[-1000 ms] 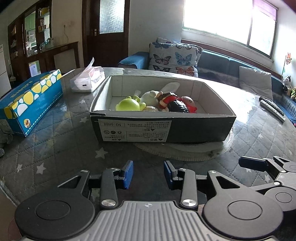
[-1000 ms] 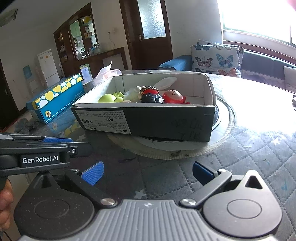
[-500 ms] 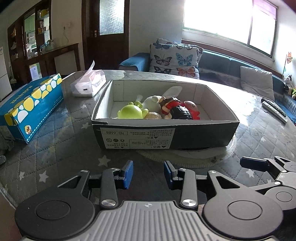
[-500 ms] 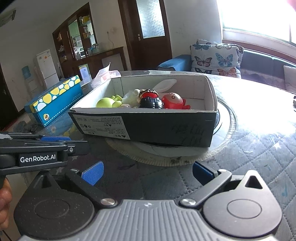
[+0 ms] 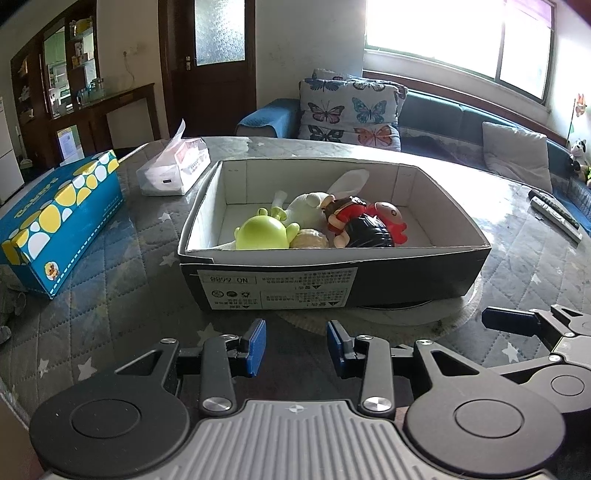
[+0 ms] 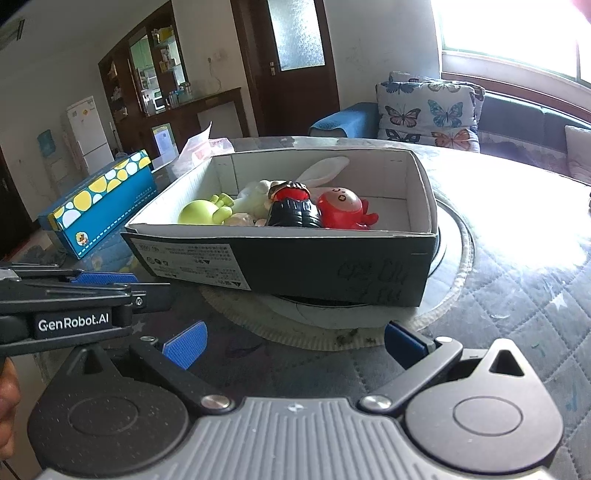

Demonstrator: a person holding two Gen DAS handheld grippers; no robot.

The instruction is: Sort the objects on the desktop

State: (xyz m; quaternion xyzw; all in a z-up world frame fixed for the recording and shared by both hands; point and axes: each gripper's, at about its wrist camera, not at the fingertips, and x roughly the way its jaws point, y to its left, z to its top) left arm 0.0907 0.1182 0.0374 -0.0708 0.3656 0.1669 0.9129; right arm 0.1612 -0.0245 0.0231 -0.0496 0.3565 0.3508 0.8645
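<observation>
Both grippers empty, hovering near the toy box

The left gripper (image 5: 295, 345) has jaws narrowly parted; the right gripper (image 6: 295, 341) gapes wide. Beyond them the shoe box (image 5: 406, 277) holds a green toy (image 5: 262, 234), a red toy (image 6: 341, 208) and others. A blue tissue box (image 5: 59, 218) lies far left.

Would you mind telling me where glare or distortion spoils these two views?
Left wrist view: the window is blown out and its light washes the table on the far right; the fisheye bows the room's edges. Right wrist view: stronger glare whitens the table right of the box; the toys stay sharp.
</observation>
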